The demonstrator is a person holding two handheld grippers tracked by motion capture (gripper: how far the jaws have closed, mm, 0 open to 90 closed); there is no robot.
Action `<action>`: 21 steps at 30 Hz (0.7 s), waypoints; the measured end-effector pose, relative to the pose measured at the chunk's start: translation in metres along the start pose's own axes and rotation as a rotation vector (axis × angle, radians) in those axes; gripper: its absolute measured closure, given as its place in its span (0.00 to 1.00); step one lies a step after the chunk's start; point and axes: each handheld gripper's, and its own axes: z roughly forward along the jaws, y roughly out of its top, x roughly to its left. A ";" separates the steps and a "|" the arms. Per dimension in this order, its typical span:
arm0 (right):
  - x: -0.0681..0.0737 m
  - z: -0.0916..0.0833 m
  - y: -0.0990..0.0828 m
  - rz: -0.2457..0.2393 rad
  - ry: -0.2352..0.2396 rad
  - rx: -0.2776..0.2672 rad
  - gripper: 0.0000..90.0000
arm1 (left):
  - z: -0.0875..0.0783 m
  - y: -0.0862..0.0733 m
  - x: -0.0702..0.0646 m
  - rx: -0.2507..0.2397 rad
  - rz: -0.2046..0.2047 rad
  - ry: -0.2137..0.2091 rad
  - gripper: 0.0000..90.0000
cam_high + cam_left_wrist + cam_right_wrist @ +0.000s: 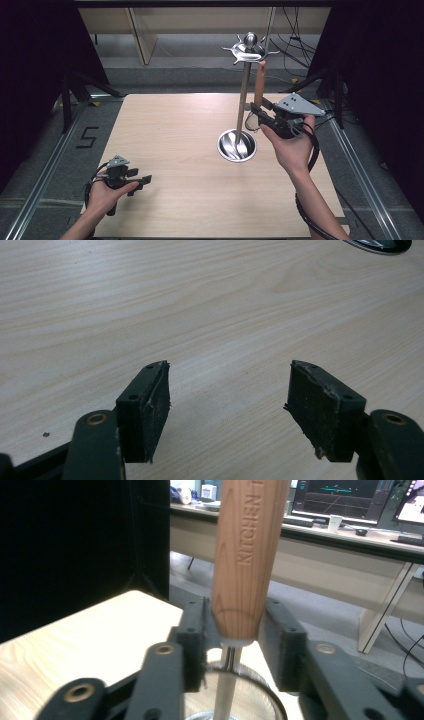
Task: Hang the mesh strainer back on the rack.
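"KITCHEN" reads along wooden utensil handle [248, 555] between right gripper [235, 640] jaws.

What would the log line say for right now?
left tool: open, over table | right tool: open around wooden handle | handle: upright, top at stand hooks

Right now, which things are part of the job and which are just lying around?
Part of the job:
- wooden-handled utensil, hanging from the rack
- metal hanging rack with its round base
- right hand-held gripper, jaws either side of the handle

Just there:
- left hand-held gripper, open over bare table
- cables on the floor behind
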 end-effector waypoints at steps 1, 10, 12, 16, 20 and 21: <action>0.002 -0.001 0.000 0.018 0.004 0.003 0.64 | 0.000 0.000 0.000 -0.001 0.001 -0.001 0.36; -0.003 -0.012 -0.006 0.031 -0.010 0.001 0.47 | -0.001 0.000 0.000 -0.005 0.001 -0.004 0.36; -0.007 -0.014 -0.009 0.003 -0.011 -0.003 0.46 | 0.000 -0.001 0.000 -0.002 0.000 -0.004 0.36; -0.009 -0.020 -0.015 0.041 -0.006 0.022 0.45 | -0.001 -0.001 0.000 -0.001 0.007 -0.003 0.36; -0.015 -0.027 -0.022 0.024 -0.010 0.038 0.45 | -0.002 -0.001 0.000 -0.006 0.005 -0.005 0.36; -0.016 -0.029 -0.024 0.033 -0.010 0.050 0.45 | -0.002 -0.001 0.000 -0.007 0.004 -0.005 0.36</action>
